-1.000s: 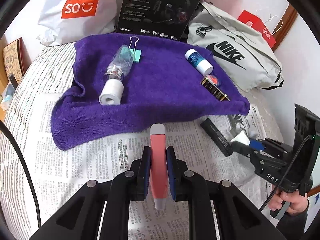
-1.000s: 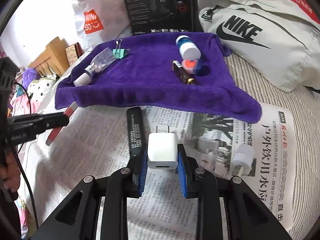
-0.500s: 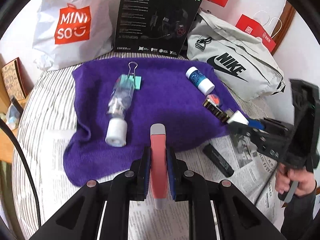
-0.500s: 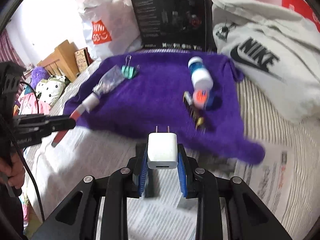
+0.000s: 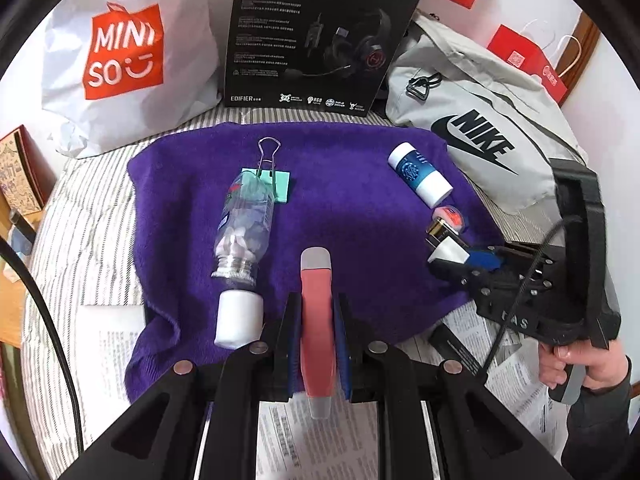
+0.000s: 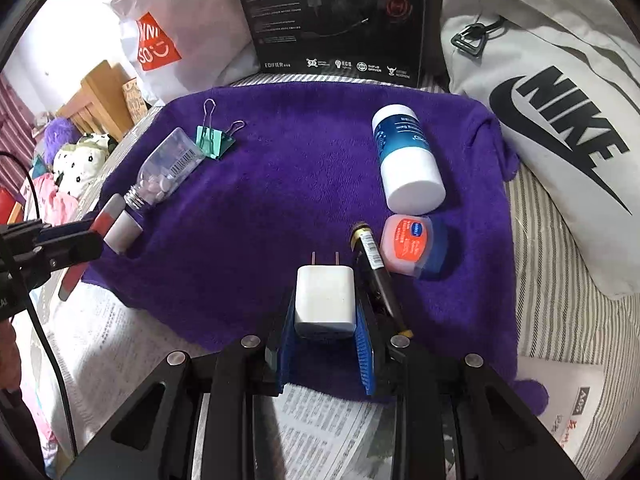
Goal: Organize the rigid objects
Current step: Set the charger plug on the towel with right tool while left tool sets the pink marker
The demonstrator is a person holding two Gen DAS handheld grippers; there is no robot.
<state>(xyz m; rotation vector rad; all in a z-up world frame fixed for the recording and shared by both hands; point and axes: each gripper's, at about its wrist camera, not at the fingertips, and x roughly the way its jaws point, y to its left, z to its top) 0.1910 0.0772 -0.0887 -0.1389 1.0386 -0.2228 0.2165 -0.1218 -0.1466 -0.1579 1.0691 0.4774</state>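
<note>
1. Two containers lie on the purple towel [image 5: 344, 208]: a clear pill bottle [image 5: 244, 232] on its side with pale tablets heaped toward its neck and a white cap on, and a blue-and-white balm tube [image 6: 404, 160], capped, contents hidden. A small orange-lidded Vaseline tin [image 6: 412, 246] sits just beside the tube, lid on.
2. My left gripper [image 5: 316, 320] has its fingers pinched tight on a slim pink-and-grey stick [image 5: 317, 320], held above the towel's near edge.
3. My right gripper [image 6: 326, 312] has its fingers clamped on a white plug charger [image 6: 325, 300], prongs pointing away, over the towel's front edge just beside a dark, gold-capped tube [image 6: 376, 272].
4. A second ago both grippers hung over the newspaper [image 5: 312, 440]; both have since travelled forward, so the towel now fills each view. Neither grip has changed.
5. Only the left view shows the hand [image 5: 580, 364] on the right gripper's handle, a black bar [image 5: 456, 352] on the newspaper, and red paper bags [image 5: 528, 64] behind the Nike bag [image 5: 492, 120].
6. Only the right view shows the barcode on the pill bottle, both wire handles of the green binder clip [image 6: 214, 142], plush toys [image 6: 76, 160] and wooden furniture [image 6: 96, 96] off the bed's side.
</note>
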